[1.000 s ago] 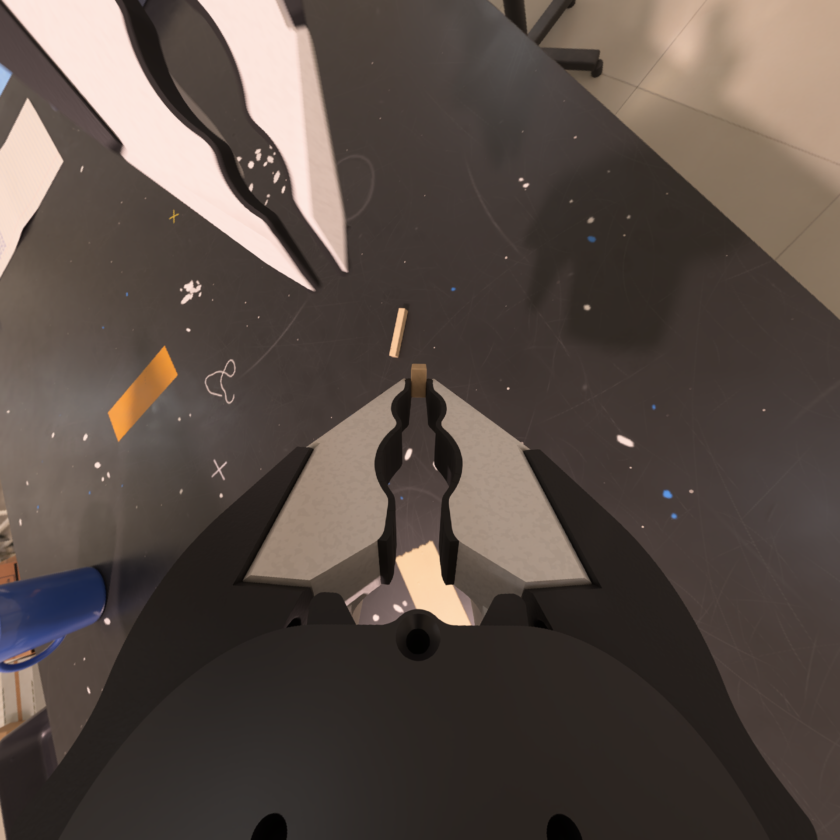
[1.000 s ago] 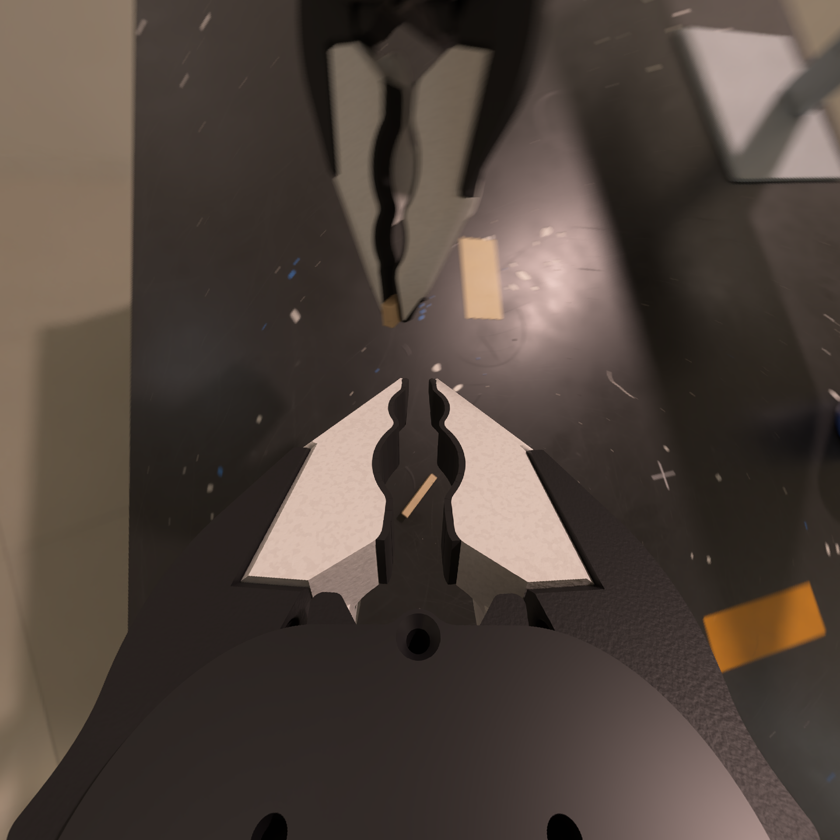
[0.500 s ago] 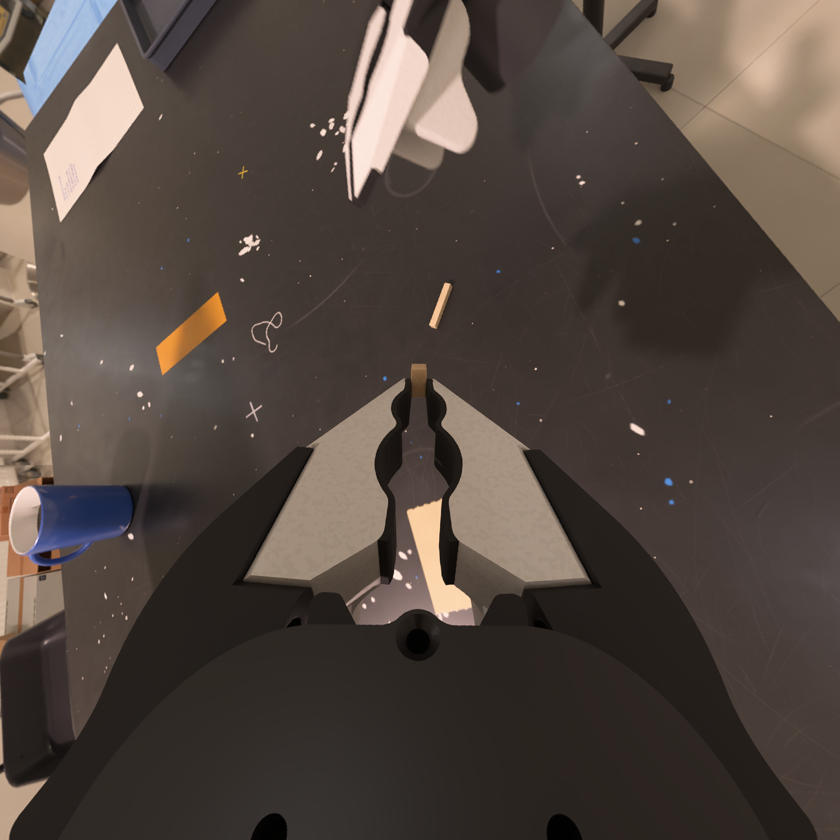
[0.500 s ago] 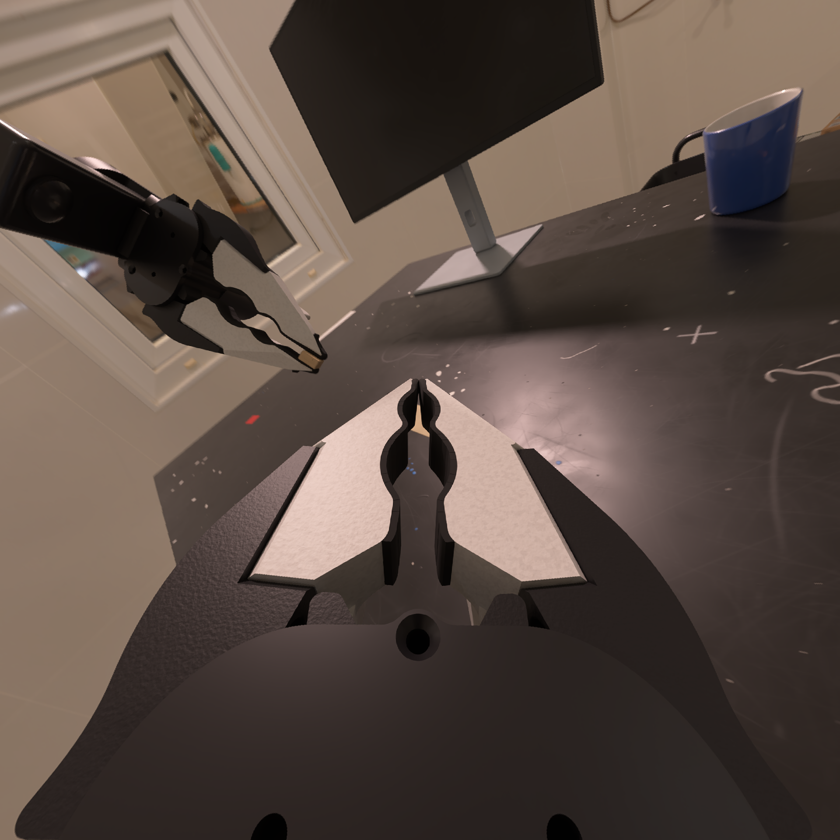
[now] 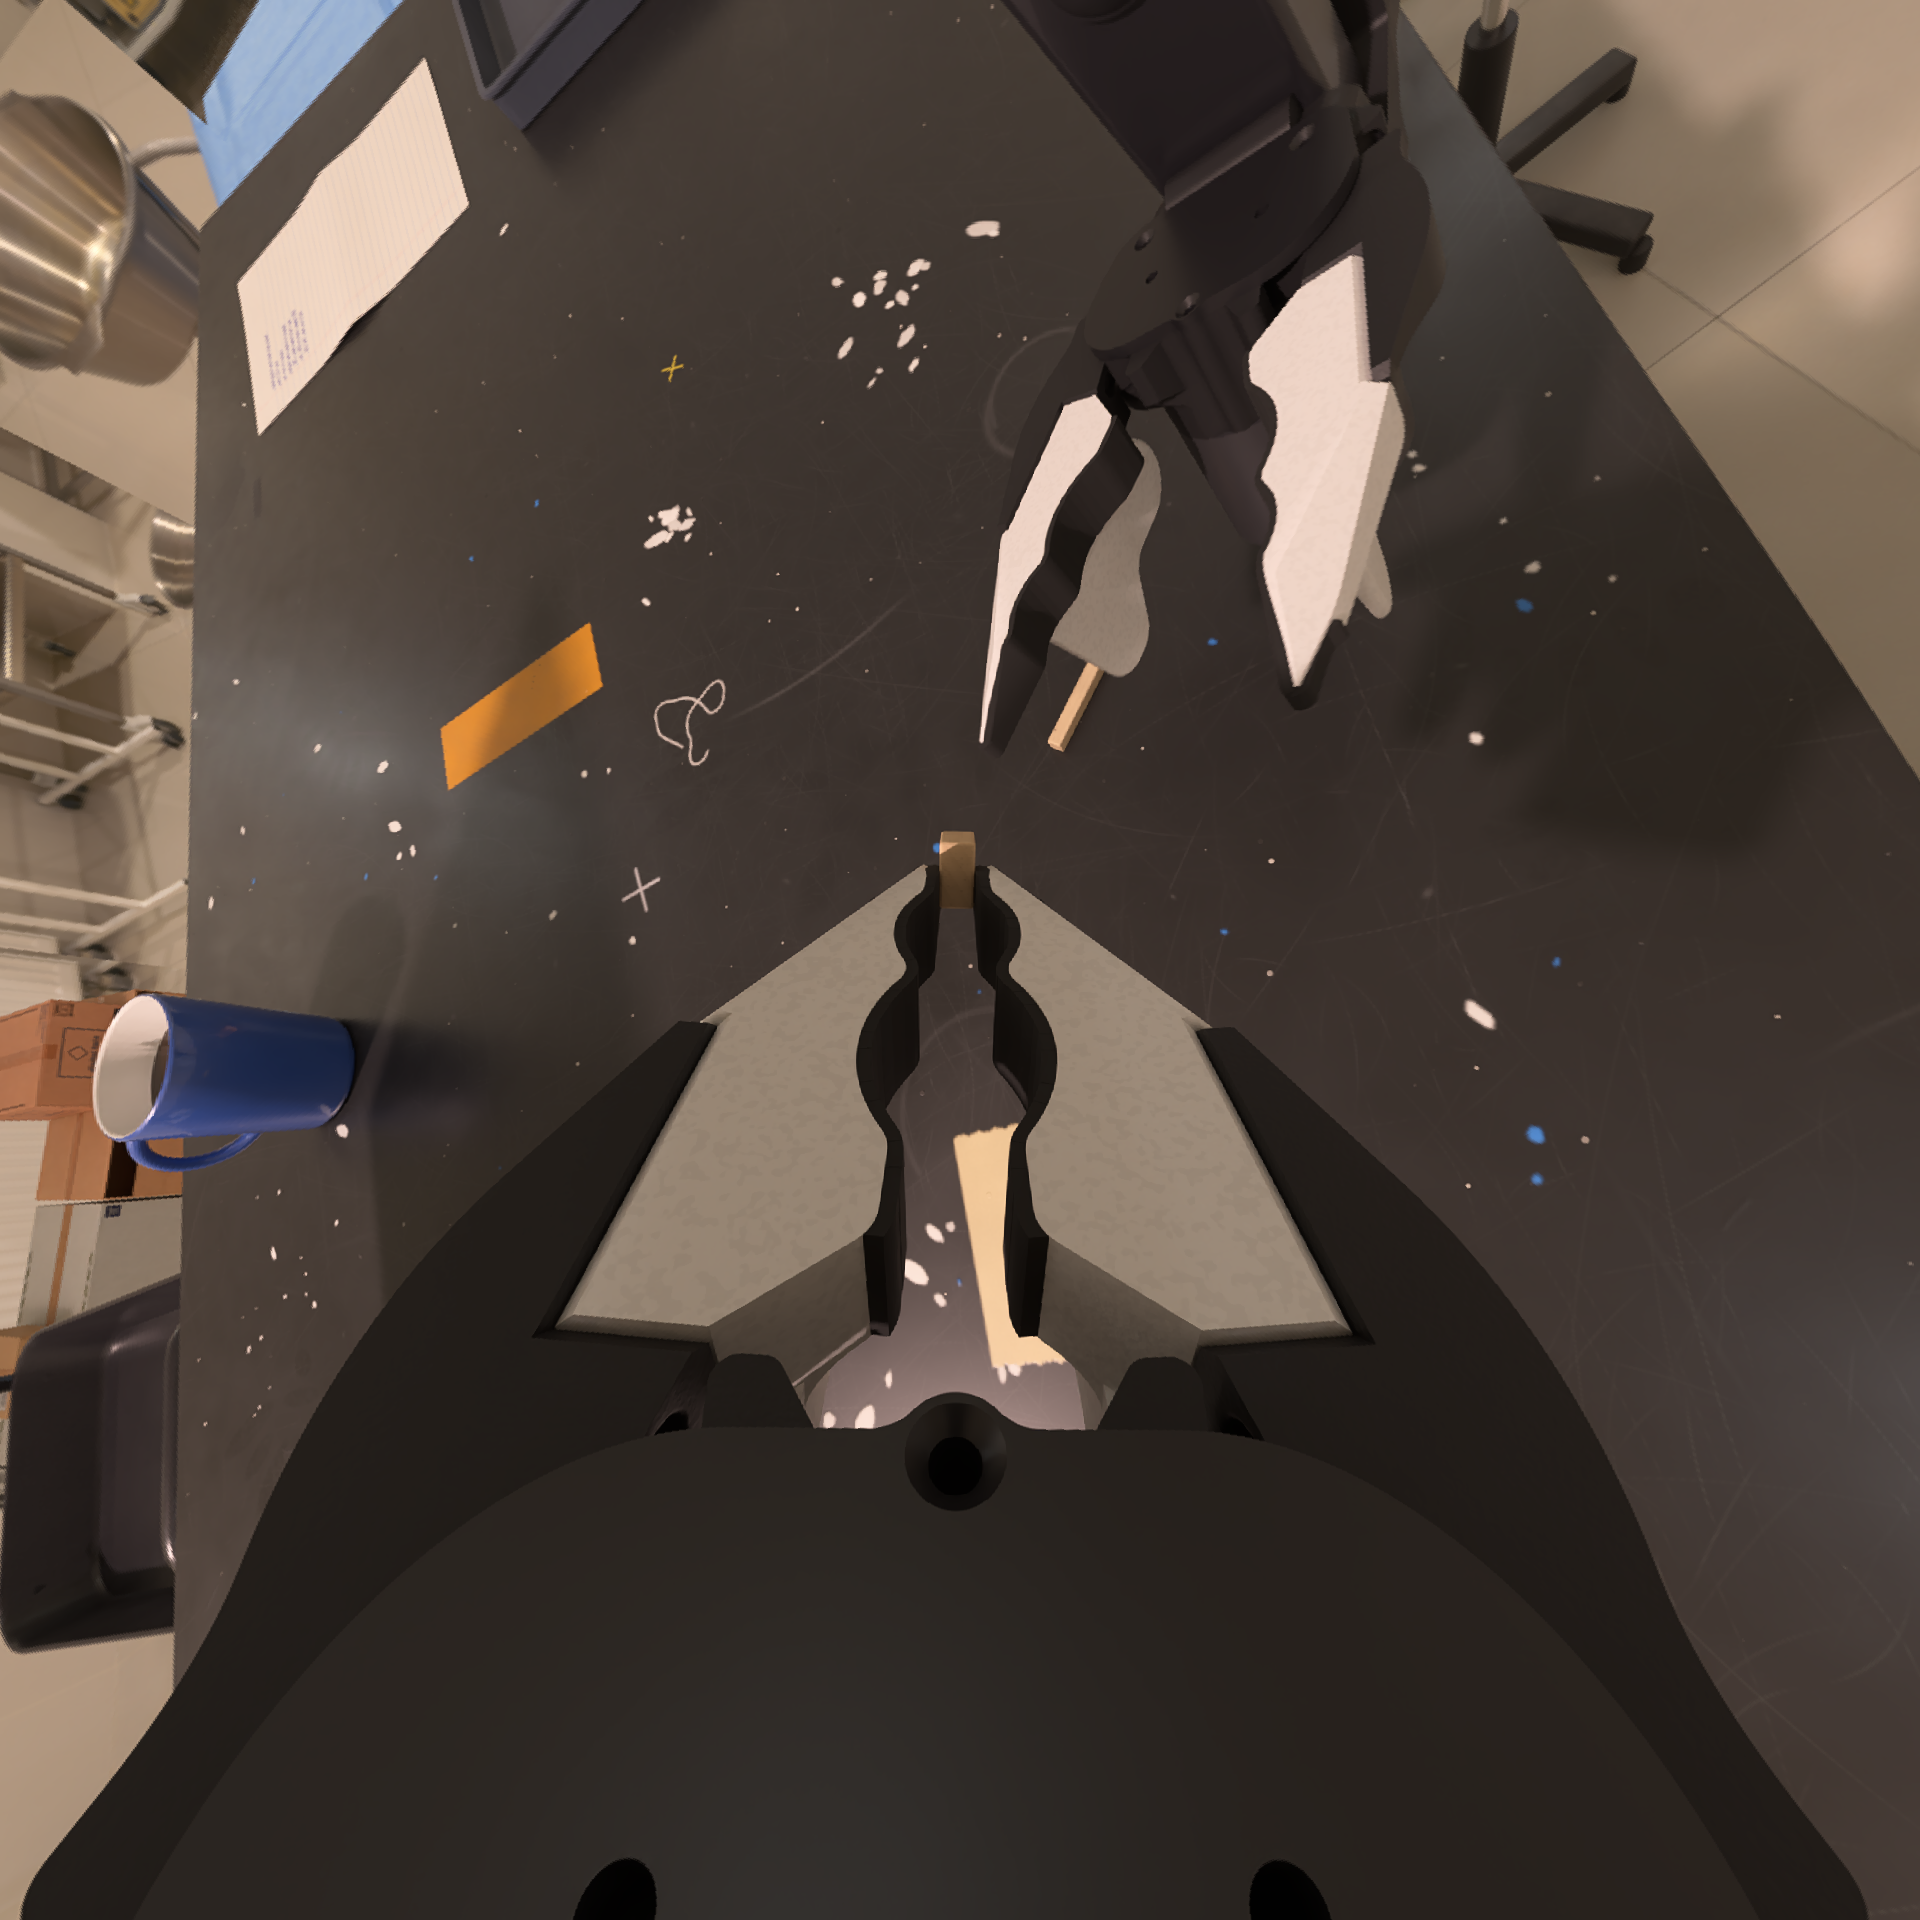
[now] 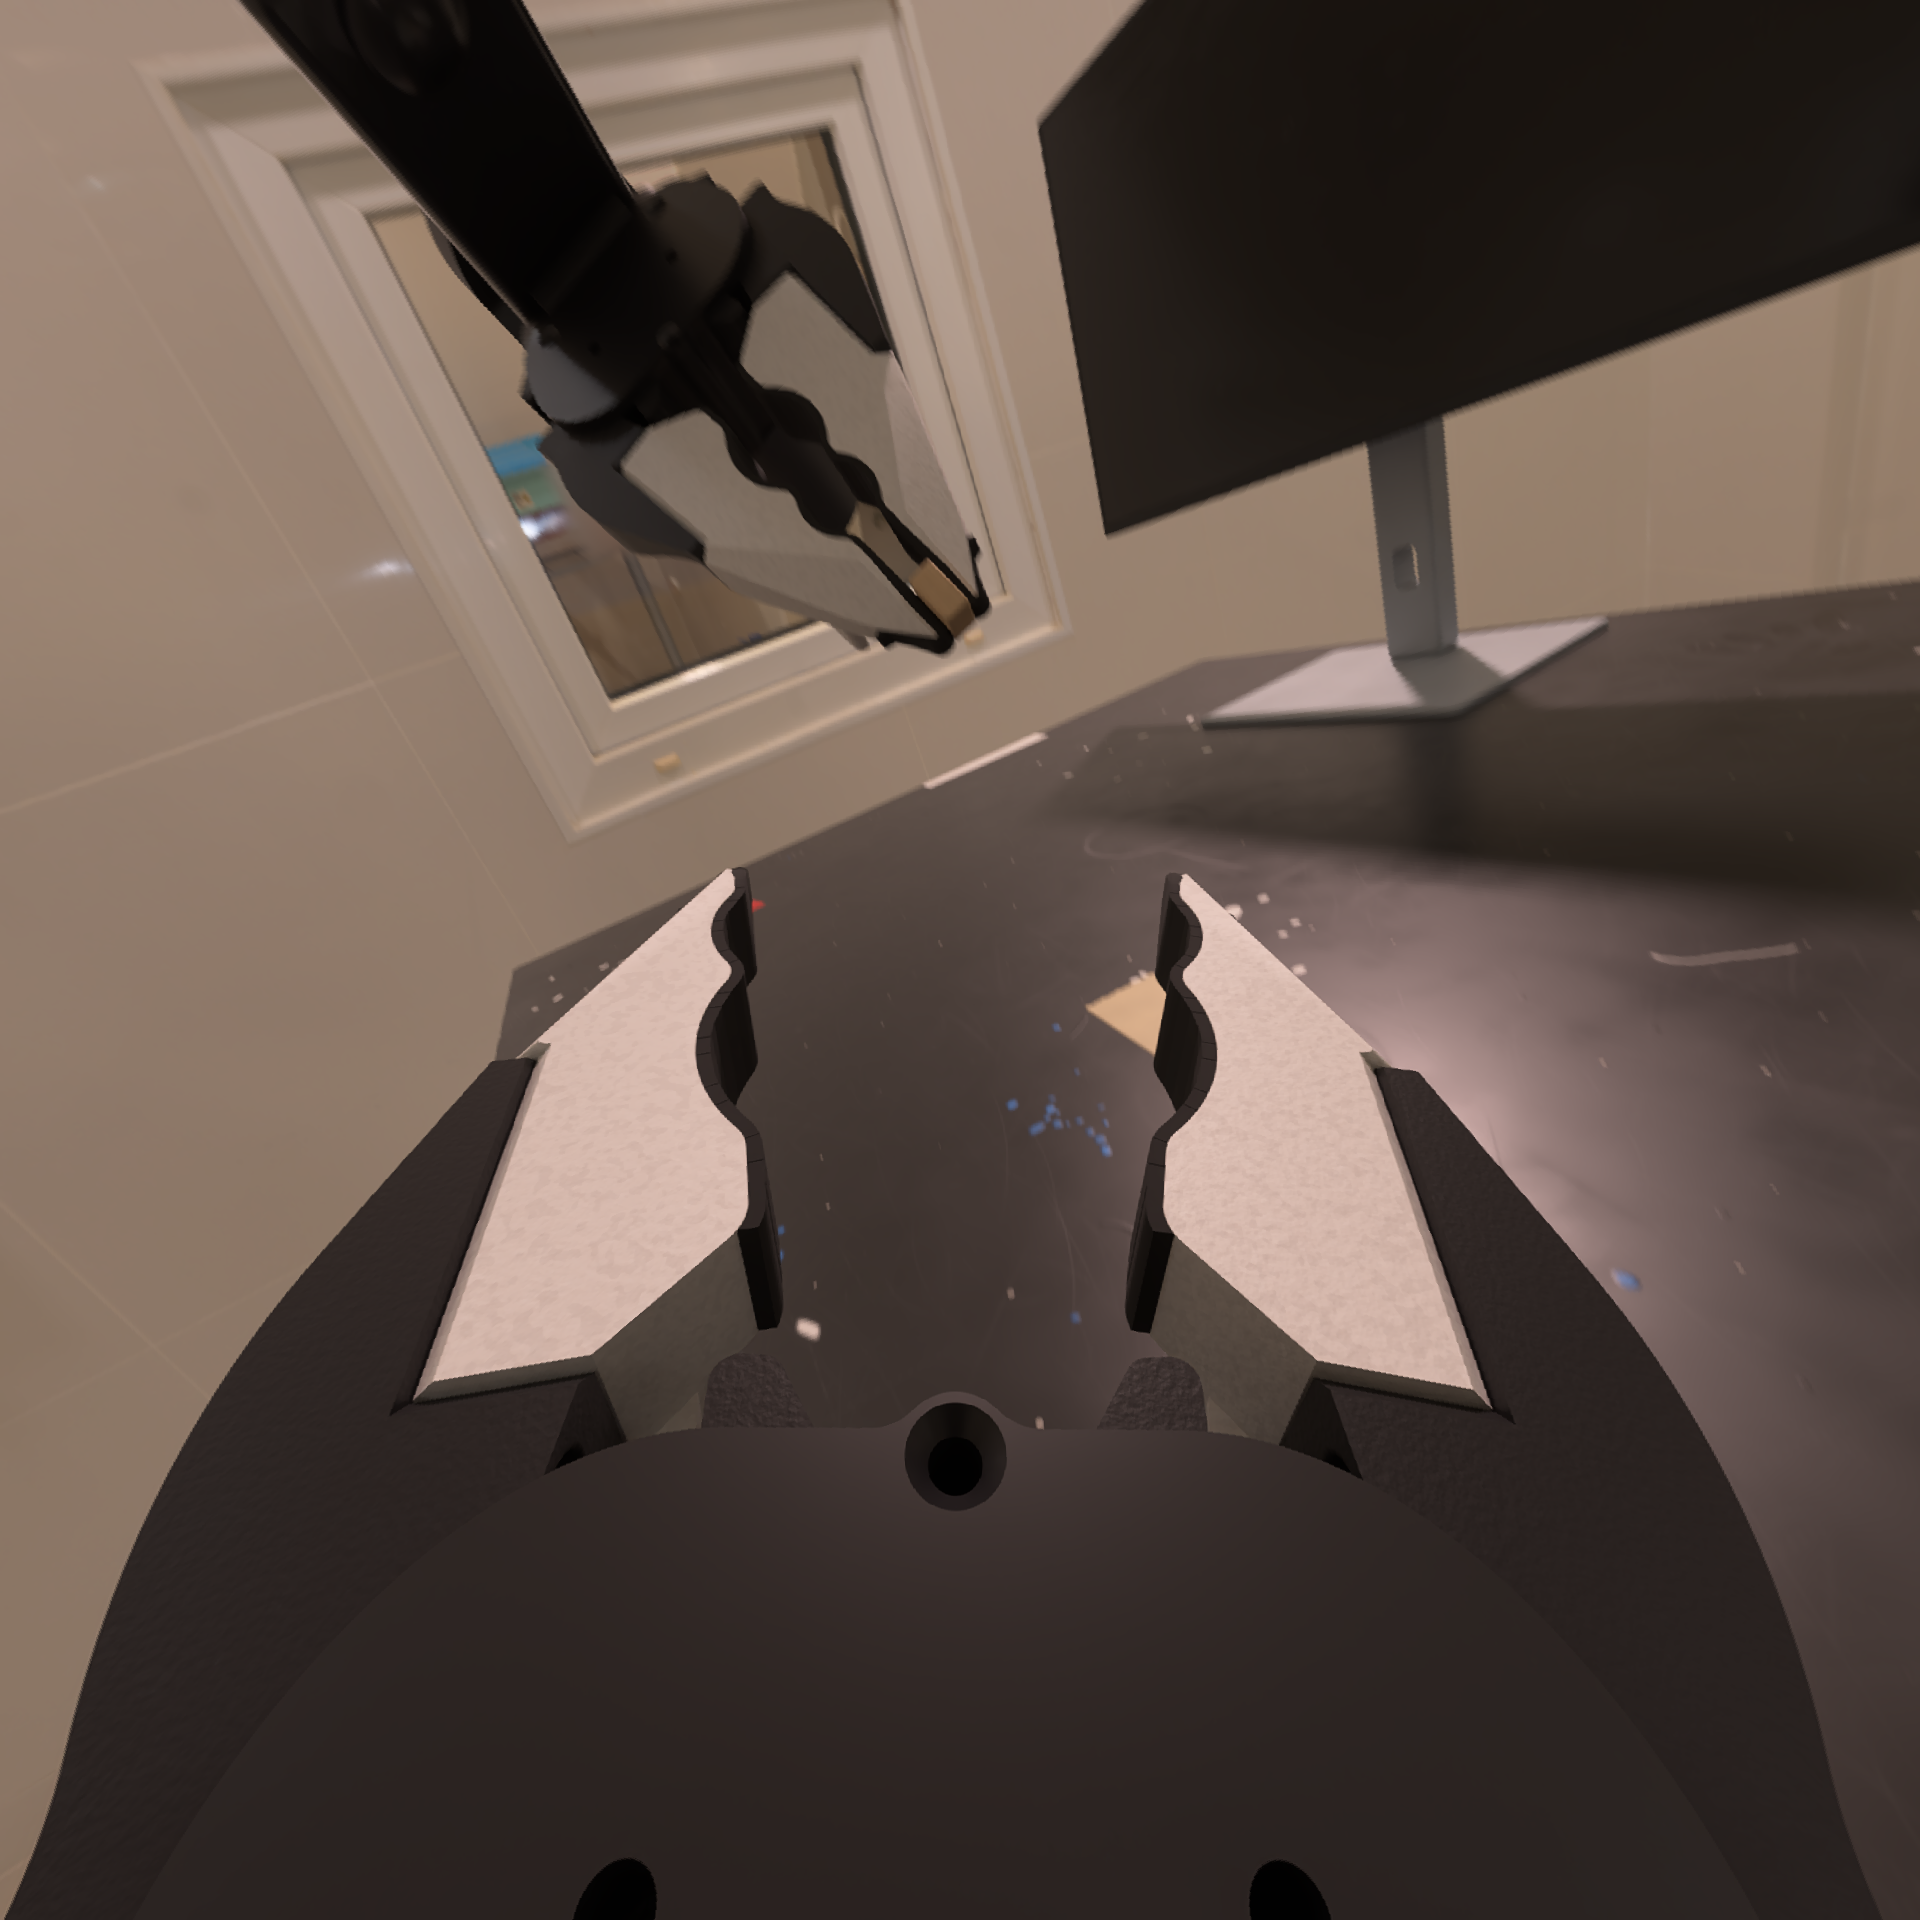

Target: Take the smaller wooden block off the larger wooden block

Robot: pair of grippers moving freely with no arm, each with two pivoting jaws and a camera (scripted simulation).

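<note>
Left wrist view: the left gripper (image 5: 956, 883) is clenched on the smaller wooden block (image 5: 956, 868), which is pinched between its fingertips and held above the black table (image 5: 1558, 1039). Through the gap between the fingers, a pale larger wooden block (image 5: 987, 1236) lies flat on the table below, apart from the smaller block. Farther off, the right gripper (image 5: 1148, 707) hangs with its fingers spread wide apart, grasping nothing. A thin wooden stick (image 5: 1073, 707) lies on the table just beside the tip of one of its fingers. An orange tape strip (image 5: 522, 705) lies on the table to the left. A blue mug (image 5: 223, 1070) stands near the left table edge, and a white sheet of paper (image 5: 348, 239) lies near the far left corner. White and blue specks are scattered across the surface.

Right wrist view: the right gripper (image 6: 956, 894) is released, its jaws wide apart with nothing between them. The left gripper (image 6: 935, 613) appears raised above the table (image 6: 1662, 1091), closed on the smaller wooden block (image 6: 943, 594). The larger wooden block (image 6: 1127, 1013) lies flat on the table, partly hidden behind the right finger. A dark monitor (image 6: 1455, 260) on a grey stand is at the far side of the table. A white-framed window (image 6: 623, 468) is in the wall behind.
</note>
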